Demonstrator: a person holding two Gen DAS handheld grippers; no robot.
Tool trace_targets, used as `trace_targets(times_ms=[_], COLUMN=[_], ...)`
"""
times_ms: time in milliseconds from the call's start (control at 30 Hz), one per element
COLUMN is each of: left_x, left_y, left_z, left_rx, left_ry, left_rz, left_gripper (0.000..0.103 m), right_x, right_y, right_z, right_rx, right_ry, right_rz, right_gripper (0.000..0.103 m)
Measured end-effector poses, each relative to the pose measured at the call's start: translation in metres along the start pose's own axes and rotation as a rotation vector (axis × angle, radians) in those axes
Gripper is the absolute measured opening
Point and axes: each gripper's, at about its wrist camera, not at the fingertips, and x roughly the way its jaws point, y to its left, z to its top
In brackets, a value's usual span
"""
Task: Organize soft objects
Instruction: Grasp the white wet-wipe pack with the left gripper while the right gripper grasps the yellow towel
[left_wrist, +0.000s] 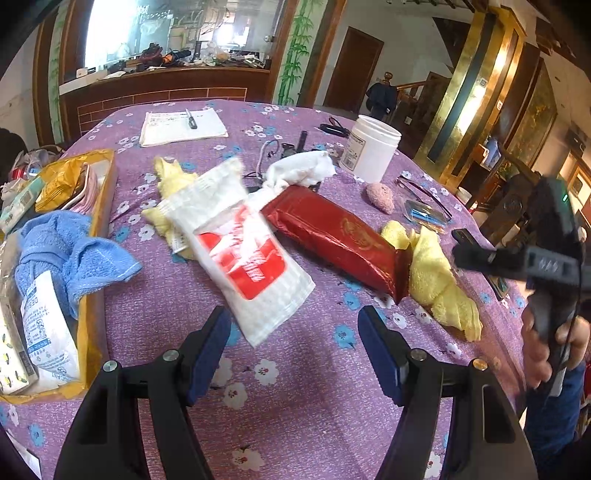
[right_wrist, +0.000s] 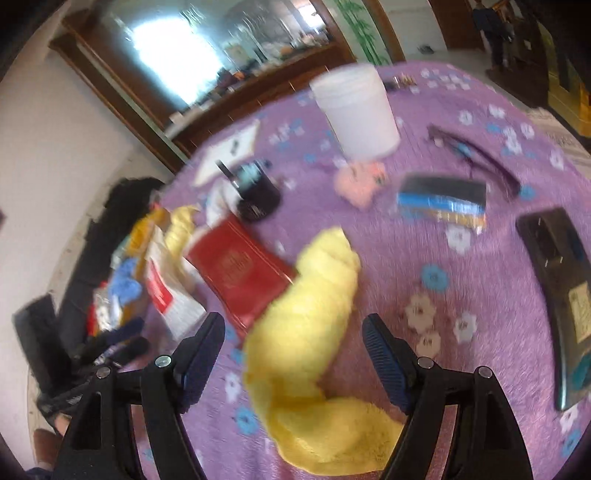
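Left gripper jaws apart, white pouch at 12 o'clock, untouched. Right gripper jaws apart, nothing gripped, over yellow towel. Bare counter below; box at 9 o'clock.

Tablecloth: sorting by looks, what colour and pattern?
Purple tablecloth with blue and white flowers; clearest in left wrist view.

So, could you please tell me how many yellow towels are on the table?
2. One yellow towel lies at the red packet's right end; the other yellow towel sits partly under the white-and-red pouch. More may be hidden.
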Motion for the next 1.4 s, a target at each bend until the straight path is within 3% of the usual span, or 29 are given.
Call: trace_targets(times_ms=[133, 167, 267, 333, 433, 500, 567, 700, 833, 867, 900, 933, 1233, 1400], left_x=[-0.001, -0.001, -0.001, -0.001, 0.003, 0.011, 0.022, 0.047, 0.064, 0.068, 0.068, 0.068, 0.043, 0.016], left_y=[0.011, 0.015, 0.022, 0.025, 0.029, 0.03, 0.033, 0.037, 0.037, 0.036, 0.035, 0.033, 0.013, -0.008], left_z=[-0.001, -0.002, -0.001, 0.002, 0.007, 0.014, 0.022, 0.031, 0.038, 0.038, 0.038, 0.038, 0.03, 0.025], left_rx=[-0.042, -0.056, -0.08, -0.091, -0.122, -0.149, -0.183, -0.254, -0.276, -0.268, -0.262, -0.25, -0.148, -0.047], left_ry=[0.003, 0.004, 0.008, 0.002, -0.005, -0.002, 0.005, 0.042, 0.036, 0.041, 0.035, 0.03, -0.037, -0.114], left_rz=[0.008, 0.013, 0.03, 0.049, 0.055, 0.068, 0.097, 0.129, 0.112, 0.116, 0.105, 0.094, 0.069, 0.132], left_gripper=[0.07, 0.071, 0.072, 0.076, 0.077, 0.077, 0.077, 0.077, 0.077, 0.074, 0.047, 0.034, 0.031, 0.032], right_x=[0.023, 0.028, 0.031, 0.017, -0.015, -0.025, -0.028, -0.026, -0.023, -0.023, -0.023, -0.024, -0.026, -0.025], right_y=[0.003, 0.003, 0.002, 0.001, 0.0, 0.0, -0.001, 0.0, 0.004, 0.005, 0.005, 0.006, 0.009, 0.016], right_z=[-0.007, -0.007, -0.008, -0.007, -0.005, -0.006, -0.008, -0.011, -0.011, -0.012, -0.012, -0.012, -0.013, -0.015], right_rx=[0.003, -0.007, -0.049, -0.049, -0.059, -0.055, -0.045, -0.056, -0.064, -0.068, -0.072, -0.076, -0.092, -0.132], right_ry=[0.053, 0.055, 0.016, -0.068, -0.267, -0.323, -0.333, -0.33, -0.323, -0.322, -0.326, -0.33, -0.341, -0.339], right_rz=[-0.017, -0.024, -0.034, -0.02, -0.013, 0.023, 0.077, 0.086, 0.102, 0.107, 0.107, 0.107, 0.12, 0.12], right_gripper=[0.079, 0.062, 0.054, 0.053, 0.054, 0.054, 0.054, 0.054, 0.054, 0.054, 0.054, 0.054, 0.054, 0.054])
